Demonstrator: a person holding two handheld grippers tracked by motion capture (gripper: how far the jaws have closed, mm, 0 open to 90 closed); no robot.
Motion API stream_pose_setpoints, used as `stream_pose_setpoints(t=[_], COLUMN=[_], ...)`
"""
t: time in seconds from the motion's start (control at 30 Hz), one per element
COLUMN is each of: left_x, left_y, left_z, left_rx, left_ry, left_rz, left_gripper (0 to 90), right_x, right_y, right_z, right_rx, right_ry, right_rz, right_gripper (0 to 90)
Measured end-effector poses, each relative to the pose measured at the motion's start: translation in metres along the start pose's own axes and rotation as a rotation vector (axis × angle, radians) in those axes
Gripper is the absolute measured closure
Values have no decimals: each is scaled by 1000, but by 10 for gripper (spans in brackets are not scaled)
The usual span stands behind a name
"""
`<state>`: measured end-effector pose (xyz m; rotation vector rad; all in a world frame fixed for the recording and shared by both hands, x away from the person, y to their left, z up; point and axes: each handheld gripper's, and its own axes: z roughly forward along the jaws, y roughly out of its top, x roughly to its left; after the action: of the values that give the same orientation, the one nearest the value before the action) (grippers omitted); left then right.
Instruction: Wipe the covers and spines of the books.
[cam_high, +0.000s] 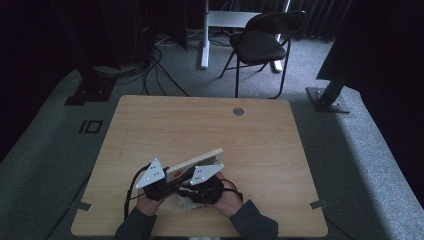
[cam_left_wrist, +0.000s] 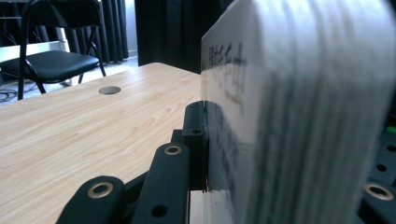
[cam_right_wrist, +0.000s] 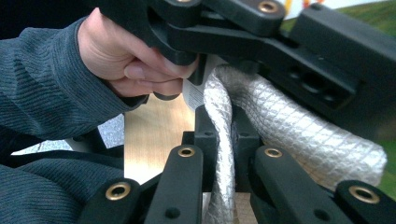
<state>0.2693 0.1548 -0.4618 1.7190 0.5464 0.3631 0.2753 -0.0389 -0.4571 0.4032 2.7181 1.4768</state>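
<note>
left hand-held gripper (cam_high: 167, 182): jaws clamped on the book (cam_high: 196, 162), near edge of the surface (cam_high: 210, 125)
right hand-held gripper (cam_high: 192, 189): jaws pinched tight on the silver cloth (cam_right_wrist: 280, 126)
book: tilted up off the surface, near centre
cloth: just under the book, between the hands, crumpled
in the way: left hand (cam_right_wrist: 126, 60) and its gripper crowd right against the cloth
around: hole (cam_high: 238, 111) far right in the surface; chair (cam_high: 262, 42) on the floor beyond; cables far left

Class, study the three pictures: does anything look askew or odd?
Yes. The book is tilted up off the table in the left gripper, and the right gripper pinches a crumpled silvery cloth.
</note>
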Motion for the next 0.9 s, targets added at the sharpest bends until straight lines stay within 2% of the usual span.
stream_pose_setpoints(t=[0.9], left_x=[-1], left_y=[0], left_z=[0], left_rx=[-9], left_ry=[-1], left_rz=[-4], left_gripper=[780], right_x=[7], right_y=[0], right_z=[13], right_rx=[17], right_ry=[40], right_rz=[-9], right_gripper=[849])
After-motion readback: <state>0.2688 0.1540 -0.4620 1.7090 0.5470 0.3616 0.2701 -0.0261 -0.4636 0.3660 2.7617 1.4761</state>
